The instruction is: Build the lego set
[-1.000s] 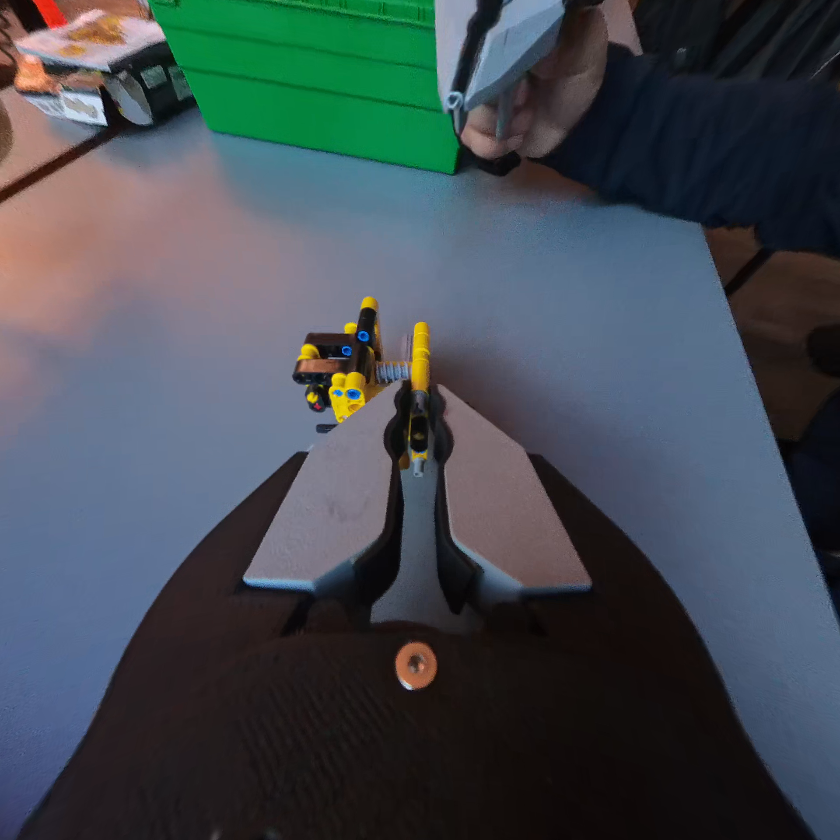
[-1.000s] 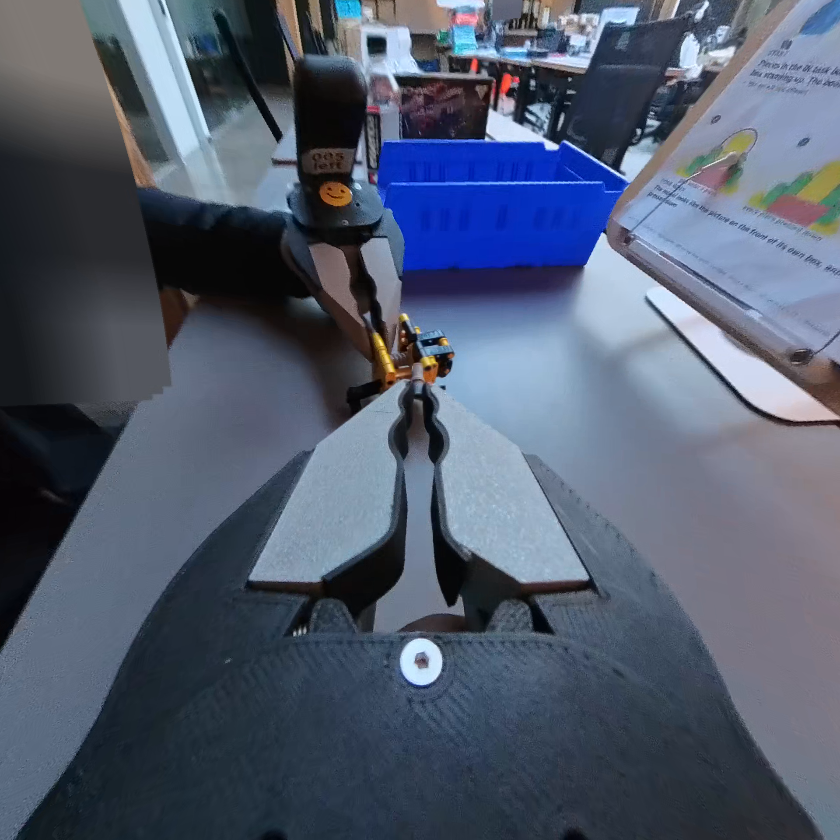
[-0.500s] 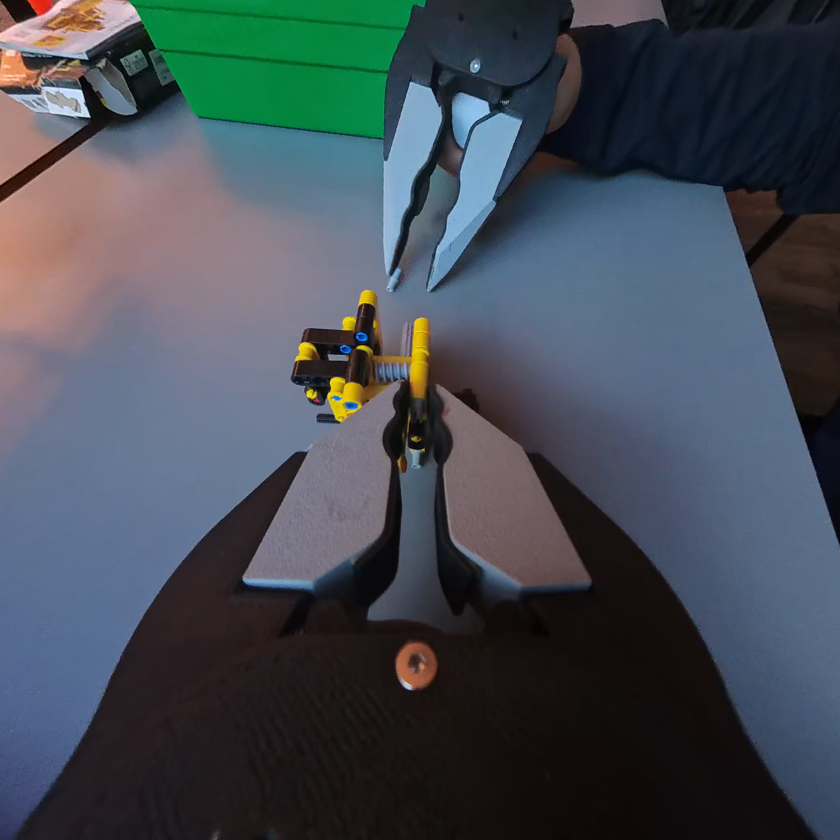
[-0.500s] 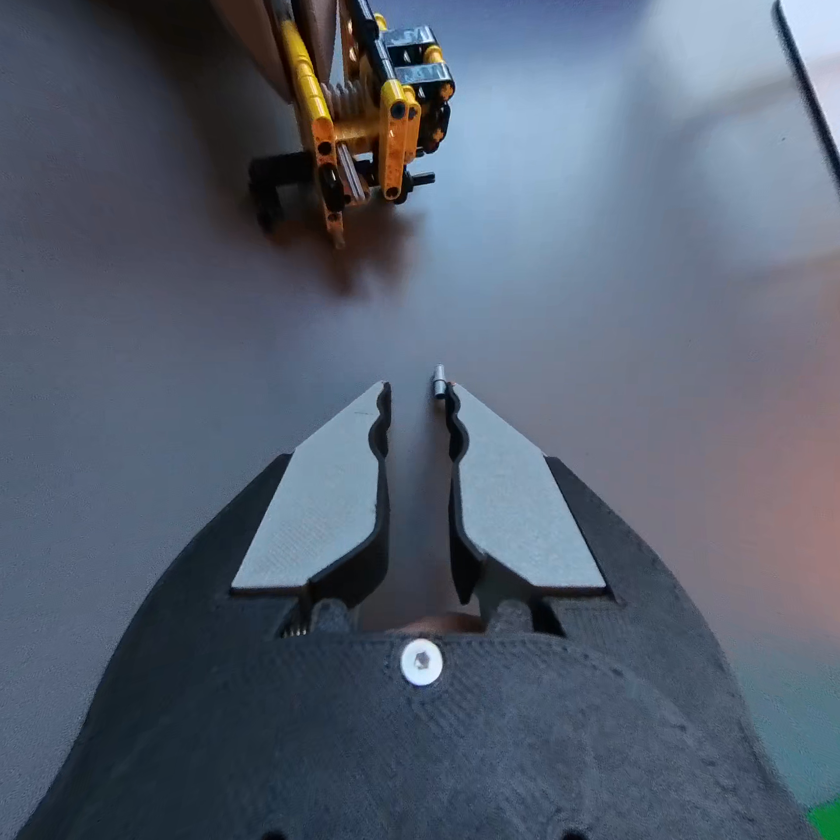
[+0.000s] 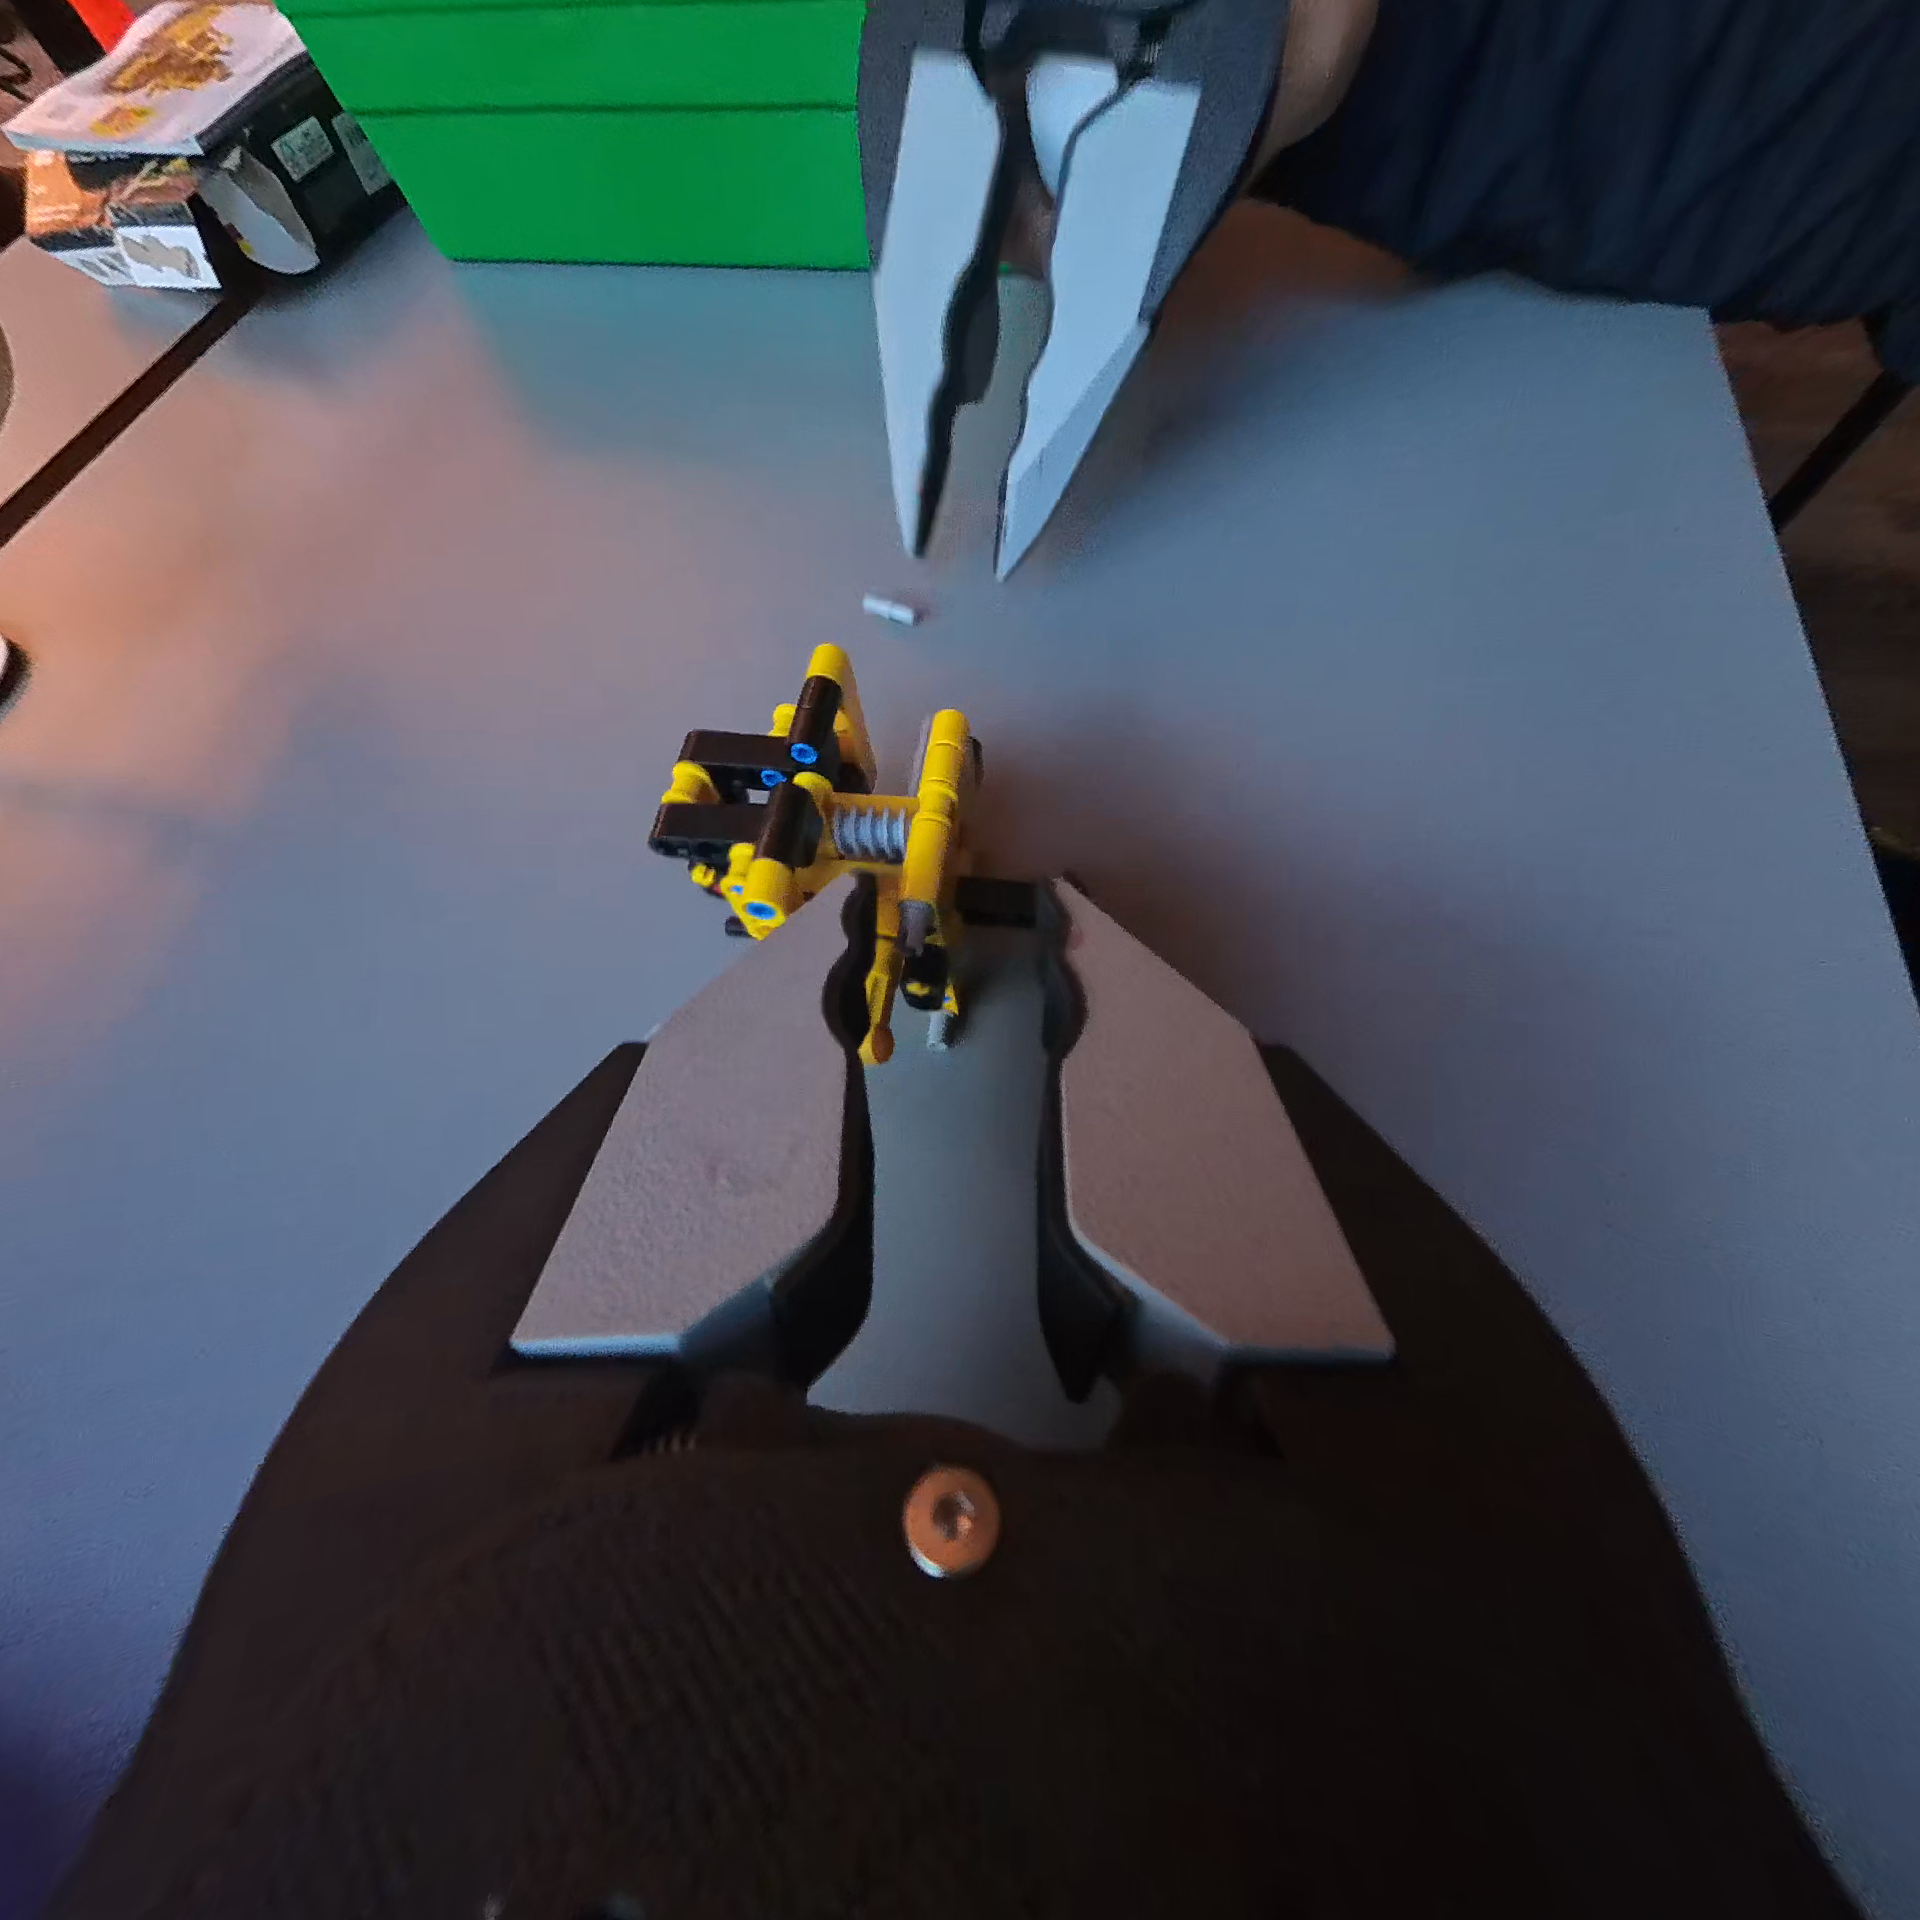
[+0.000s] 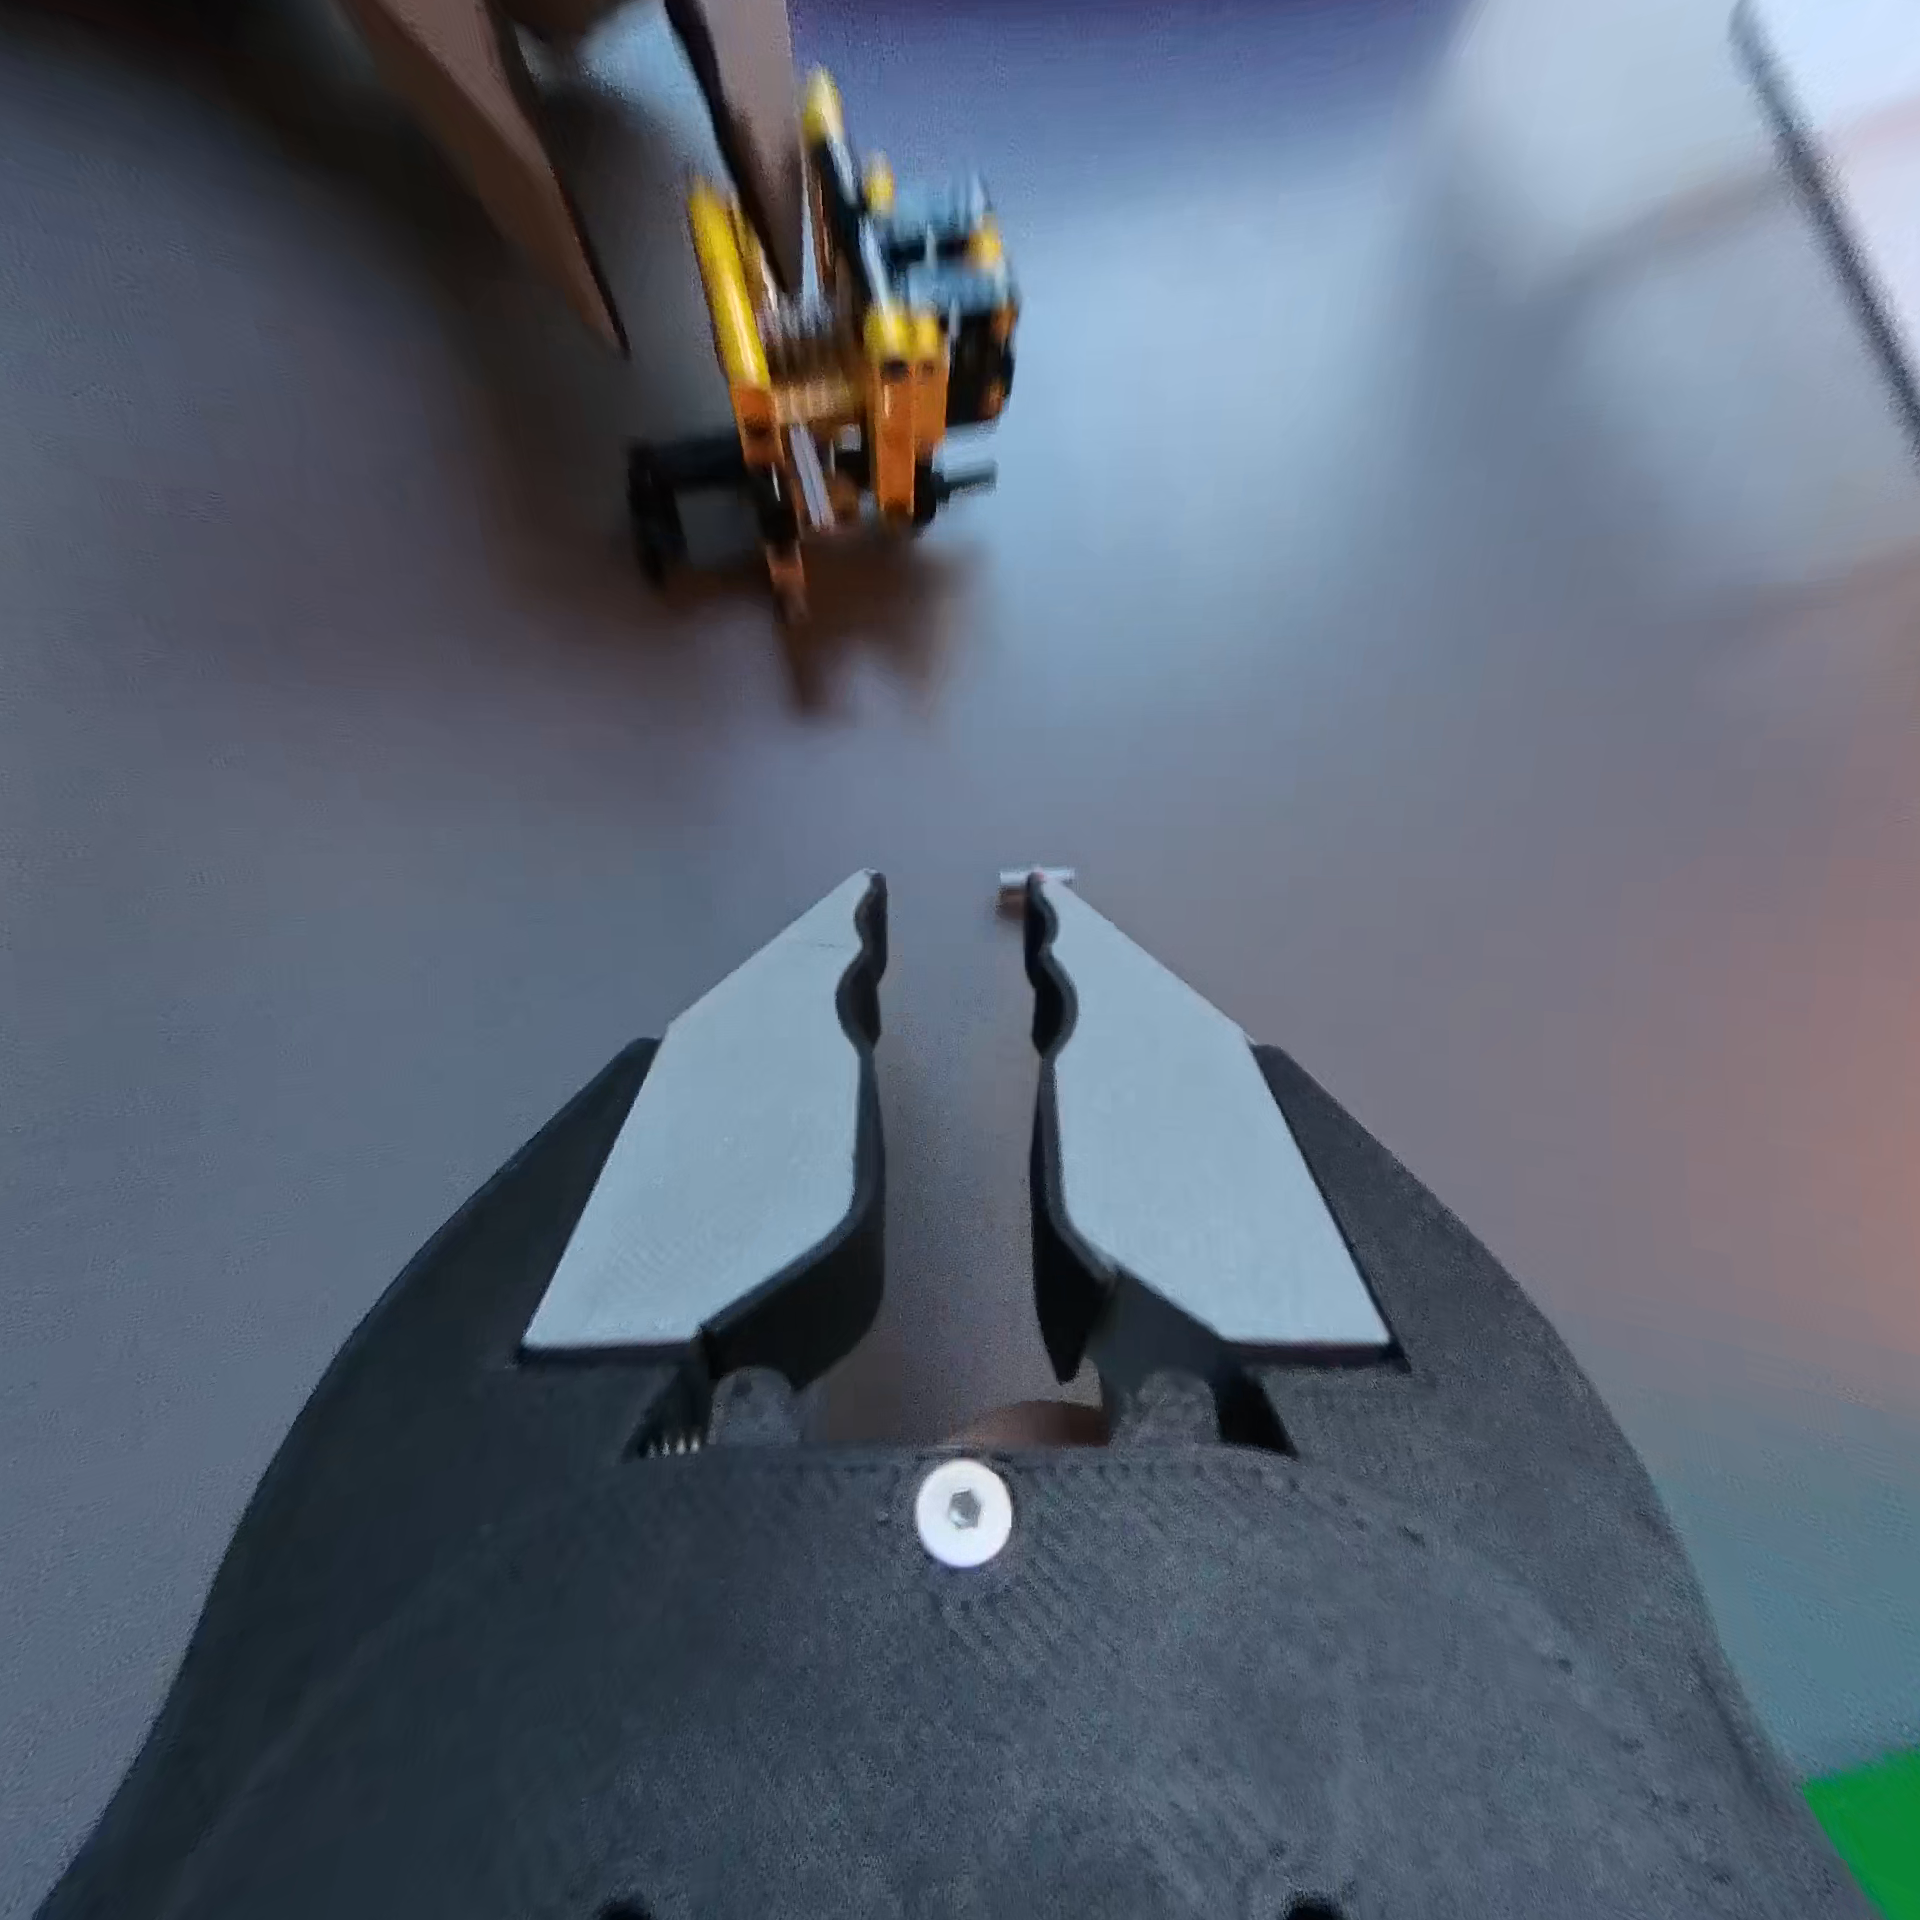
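**Build status: partial model on counter, loose pin not yet fitted**

1. Left hand-held gripper: nearest the left wrist view. Its jaws are parted around the near end of the lego model. The yellow beam touches the left finger, but a clear gap shows on the other side, so no firm clamp is evident; treat it as released.

2. Lego model: stands on the grey counter just ahead of the left hand-held gripper. It consists of yellow beams, black connectors with blue pins and a grey spring. Judged from its small size, only an early sub-assembly is complete.

3. Grey pin: lies loose on the counter just beyond the model, not attached to anything.

4. Right hand-held gripper: beyond the pin, tips pointing down, jaws apart and empty. In the right wrist view the pin sits at one fingertip.

5. Green bin: far behind the model, beside a cardboard box.

Remaining work, as estimated: pick up the pin, fit it to the model, then add further parts.
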### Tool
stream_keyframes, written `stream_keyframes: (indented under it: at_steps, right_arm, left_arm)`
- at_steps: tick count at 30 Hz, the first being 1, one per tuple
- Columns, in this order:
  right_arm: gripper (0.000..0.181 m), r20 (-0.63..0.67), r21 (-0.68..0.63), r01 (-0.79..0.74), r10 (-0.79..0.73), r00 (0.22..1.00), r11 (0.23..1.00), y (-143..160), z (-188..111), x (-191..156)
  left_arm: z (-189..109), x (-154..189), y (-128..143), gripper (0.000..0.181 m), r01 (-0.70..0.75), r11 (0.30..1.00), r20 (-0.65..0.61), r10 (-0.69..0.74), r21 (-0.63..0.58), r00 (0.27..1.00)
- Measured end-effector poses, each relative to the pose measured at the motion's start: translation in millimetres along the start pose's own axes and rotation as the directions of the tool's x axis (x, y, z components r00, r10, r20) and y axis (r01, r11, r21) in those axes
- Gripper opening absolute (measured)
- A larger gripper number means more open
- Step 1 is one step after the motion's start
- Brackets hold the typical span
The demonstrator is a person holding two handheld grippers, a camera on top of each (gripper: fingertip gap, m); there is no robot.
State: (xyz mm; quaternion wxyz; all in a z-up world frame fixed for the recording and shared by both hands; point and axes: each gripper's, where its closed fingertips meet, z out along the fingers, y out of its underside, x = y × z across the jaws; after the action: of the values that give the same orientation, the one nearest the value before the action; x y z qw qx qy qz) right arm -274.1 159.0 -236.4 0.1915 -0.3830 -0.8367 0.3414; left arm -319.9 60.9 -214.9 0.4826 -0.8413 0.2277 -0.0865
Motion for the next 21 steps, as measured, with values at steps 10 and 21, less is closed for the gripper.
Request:
stream_keyframes:
  at_steps: [10,21]
  right_arm:
    - [0.028,-0.047,0.277,0.132,-0.124,0.991,0.952,-87.5,12.1,-35.7]
    - [0.009,-0.043,0.182,0.192,-0.187,0.981,0.964,-92.7,51.4,-36.2]
  left_arm:
    - [-12.2,-5.4,0.3,0.025,-0.03,0.999,0.039,0.03,-0.017,0.999]
    - [-13.2,-6.8,-0.8,0.002,-0.041,0.999,0.047,0.041,0.0,0.998]
